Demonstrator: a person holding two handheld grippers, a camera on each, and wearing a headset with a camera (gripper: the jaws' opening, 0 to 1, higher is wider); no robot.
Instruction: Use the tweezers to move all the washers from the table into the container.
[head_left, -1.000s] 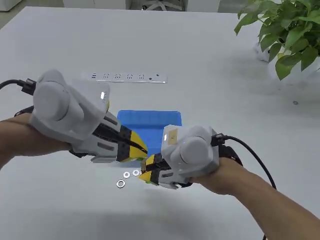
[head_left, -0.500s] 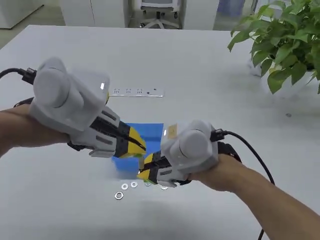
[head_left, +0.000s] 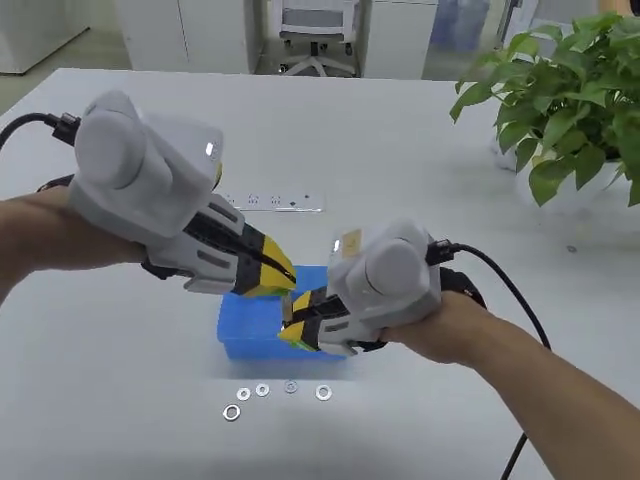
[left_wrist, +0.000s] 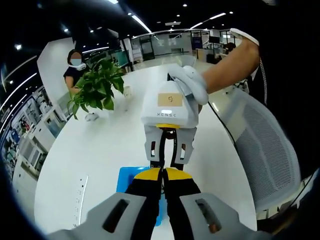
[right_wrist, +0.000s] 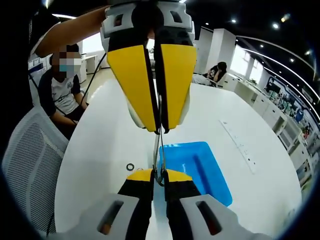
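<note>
My left gripper (head_left: 270, 277) and right gripper (head_left: 293, 328) meet nose to nose above the near half of a blue rectangular plastic container (head_left: 240, 338) on the white table (head_left: 420, 160). In the right gripper view, slim metal tweezers (right_wrist: 157, 145) run between them. The left gripper's yellow jaws are pressed together on the upper end, and my right gripper's jaws pinch the lower end over the container. I cannot tell whether the tips carry anything.

Five small round metal washers (head_left: 262, 389) lie in a loose row on the table at 6 o'clock from the container, apart from both grippers. A second ago the jaw tips were down just beside the washers and hid some of them. Now they are over the container and all five show.

A white power strip (head_left: 270, 202) lies at 12 o'clock beyond the container. A green leafy plant (head_left: 560, 90) stands at 2 o'clock.
</note>
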